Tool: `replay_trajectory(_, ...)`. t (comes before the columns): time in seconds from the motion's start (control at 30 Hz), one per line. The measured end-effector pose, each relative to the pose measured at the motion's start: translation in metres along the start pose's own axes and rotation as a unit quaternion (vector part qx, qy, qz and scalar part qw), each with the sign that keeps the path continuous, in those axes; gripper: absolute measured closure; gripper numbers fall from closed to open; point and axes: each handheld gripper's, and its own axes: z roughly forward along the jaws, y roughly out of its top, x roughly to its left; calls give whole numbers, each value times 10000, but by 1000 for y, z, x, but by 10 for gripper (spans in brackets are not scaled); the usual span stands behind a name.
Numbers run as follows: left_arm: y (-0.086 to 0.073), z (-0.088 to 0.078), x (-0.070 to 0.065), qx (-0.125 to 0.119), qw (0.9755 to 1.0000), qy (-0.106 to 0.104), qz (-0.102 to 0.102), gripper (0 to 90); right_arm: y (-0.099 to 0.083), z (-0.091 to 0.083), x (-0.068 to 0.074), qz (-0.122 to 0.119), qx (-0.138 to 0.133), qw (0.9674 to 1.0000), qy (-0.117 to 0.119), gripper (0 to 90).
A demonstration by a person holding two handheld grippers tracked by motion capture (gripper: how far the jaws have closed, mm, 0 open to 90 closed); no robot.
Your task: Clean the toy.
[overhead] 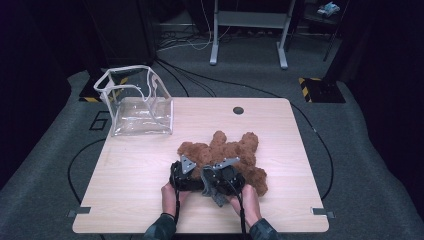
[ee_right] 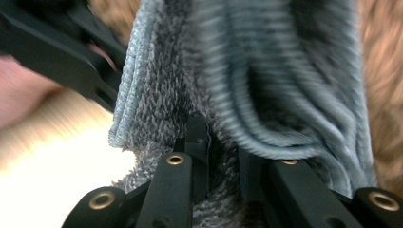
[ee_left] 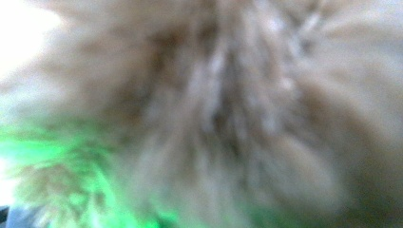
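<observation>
A brown plush teddy bear (overhead: 232,150) lies on the wooden table (overhead: 150,170), right of centre. Both grippers sit side by side at its near edge. My left gripper (overhead: 186,169) is pushed into the bear; blurred brown fur (ee_left: 214,104) presses against its camera and hides its jaws. My right gripper (overhead: 223,176) is shut on a grey-blue fleecy cloth with ribbed edging (ee_right: 171,95), its jaws pinching the fabric close together (ee_right: 221,156). A grey strip of that cloth (overhead: 216,196) hangs between the two hands. Brown fur (ee_right: 382,71) shows behind the cloth.
A clear plastic bag with white trim (overhead: 137,102) stands open at the table's far left corner. A round cable hole (overhead: 238,110) sits near the far edge. A black part of the other gripper (ee_right: 57,52) crosses the top left of the right gripper view.
</observation>
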Motion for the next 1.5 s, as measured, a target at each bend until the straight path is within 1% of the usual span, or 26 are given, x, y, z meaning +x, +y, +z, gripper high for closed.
replay_trajectory(0.13,0,0,0,-23,10000,-41,-71,134,-14,1,1,-45,94,9999,-131,784)
replay_trajectory(0.17,0,0,0,-29,10000,-45,-75,134,-19,1,2,-13,159,9997,-180,784)
replay_trajectory(0.2,0,0,1,-10,10000,-37,-30,134,-22,1,0,-95,183,9996,-190,785)
replay_trajectory(0.27,0,0,1,-16,10000,-40,-37,134,-30,0,-3,23,229,9996,-168,786)
replay_trajectory(0.3,0,0,1,-11,10000,-39,-37,134,-34,-1,-5,27,277,9995,-136,786)
replay_trajectory(0.33,0,0,1,-9,10000,-40,-42,133,-38,-1,-7,62,276,9995,-159,786)
replay_trajectory(0.37,0,0,1,-10,10000,-41,-40,134,-41,-3,-9,141,289,9994,-99,785)
replay_trajectory(0.43,0,0,1,-14,10000,-35,-43,133,-44,-7,-11,131,266,9995,-104,784)
replay_trajectory(0.5,0,0,1,-19,10000,-36,-43,134,-42,-13,-11,143,176,9997,-17,779)
replay_trajectory(0.53,0,0,1,-16,10000,-40,-39,134,-38,-18,-10,150,60,9999,26,777)
replay_trajectory(0.57,0,0,1,-26,10000,-46,-46,133,-34,-22,-9,70,-36,9999,64,775)
replay_trajectory(0.6,0,1,0,-69,9999,-20,-71,134,-28,-25,-7,62,-149,9998,89,774)
replay_trajectory(0.67,0,1,0,-67,10000,-25,-70,133,-15,-27,-3,-14,-339,9994,36,773)
replay_trajectory(0.7,0,1,1,-66,10000,-25,-69,133,-9,-26,-2,-60,-416,9991,-2,772)
replay_trajectory(0.73,0,0,1,-38,10000,-42,-60,134,-4,-23,-1,-102,-428,9990,-33,770)
replay_trajectory(0.77,0,1,1,-64,10000,-22,-70,134,0,-20,-1,-116,-406,9991,-64,770)
replay_trajectory(0.8,0,1,0,-59,9999,-19,-91,134,3,-12,-1,-153,-305,9993,-139,771)
replay_trajectory(0.83,0,1,0,-52,10000,2,-52,134,2,-6,-2,-53,-264,9996,-129,774)
replay_trajectory(0.9,0,1,0,-16,10000,7,-22,134,-4,1,-6,55,-251,9997,-37,780)
replay_trajectory(1.0,0,0,0,1,10000,1,-16,134,-15,2,-7,75,-141,9999,-15,782)
replay_trajectory(1.03,0,1,0,-27,10000,7,-17,134,-18,2,-8,54,-94,9999,8,782)
replay_trajectory(1.13,0,0,0,-6,10000,-20,-30,134,-27,-1,-11,113,19,9999,67,782)
replay_trajectory(1.17,0,0,0,-8,10000,-20,-28,134,-30,-3,-13,151,40,9998,115,782)
replay_trajectory(1.27,0,0,0,-11,10000,-18,-28,133,-37,-8,-17,198,89,9997,141,781)
replay_trajectory(1.4,0,0,0,-20,10000,-16,-23,133,-47,-17,-22,255,66,9996,42,779)
replay_trajectory(1.5,0,0,0,-21,10000,-20,-29,133,-56,-29,-31,419,-50,9991,-59,778)
